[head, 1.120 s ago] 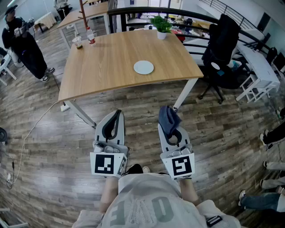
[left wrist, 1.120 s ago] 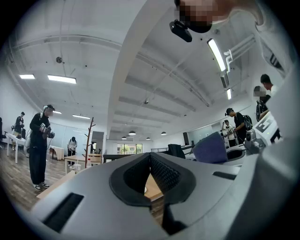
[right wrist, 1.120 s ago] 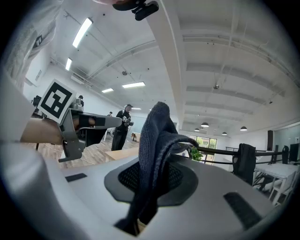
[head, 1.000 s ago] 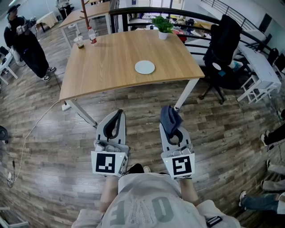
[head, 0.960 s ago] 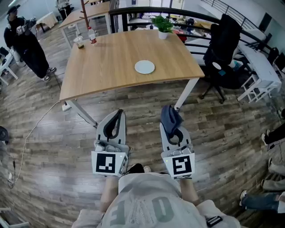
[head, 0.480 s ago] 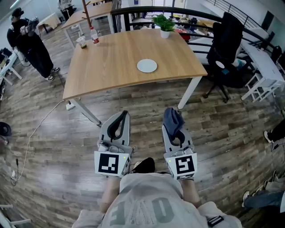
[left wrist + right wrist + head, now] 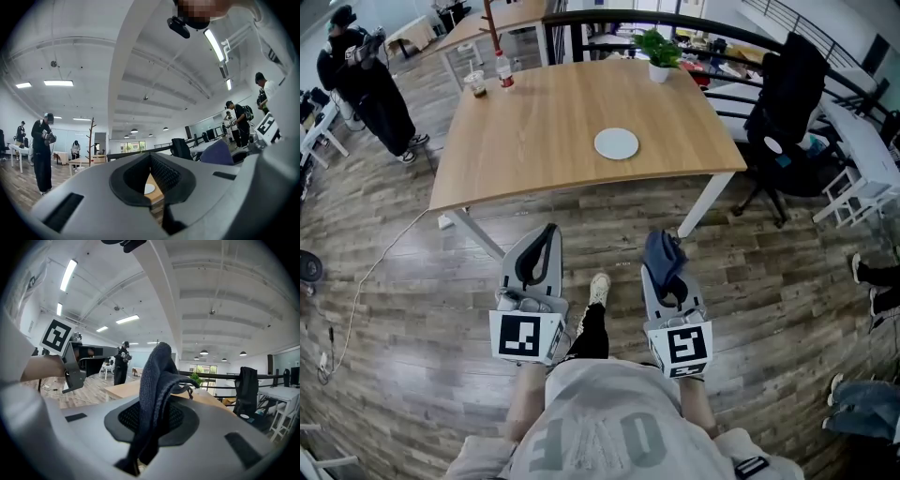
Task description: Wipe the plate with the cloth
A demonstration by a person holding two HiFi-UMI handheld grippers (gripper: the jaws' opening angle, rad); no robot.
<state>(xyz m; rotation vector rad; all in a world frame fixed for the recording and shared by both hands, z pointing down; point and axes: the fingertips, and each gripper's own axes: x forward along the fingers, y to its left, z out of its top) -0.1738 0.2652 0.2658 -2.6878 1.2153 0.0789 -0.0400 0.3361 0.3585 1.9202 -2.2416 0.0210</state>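
- Since the earlier frames, the desk (image 7: 534, 122) has been approached.
- The cloth (image 7: 662, 255) is held clamped in the right gripper (image 7: 666, 277), ready for wiping; the left gripper (image 7: 546, 248) is closed, empty.
- The plate (image 7: 617, 143) is seen mid-desk, nearer the right edge, not yet reached.

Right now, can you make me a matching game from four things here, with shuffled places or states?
1 round white plate
2 dark blue cloth
3 green potted plant
4 left gripper

A shut, empty
B far edge of the light wooden table
C on that table, away from its edges
D clamped in the right gripper

Pairs: 1-C, 2-D, 3-B, 4-A
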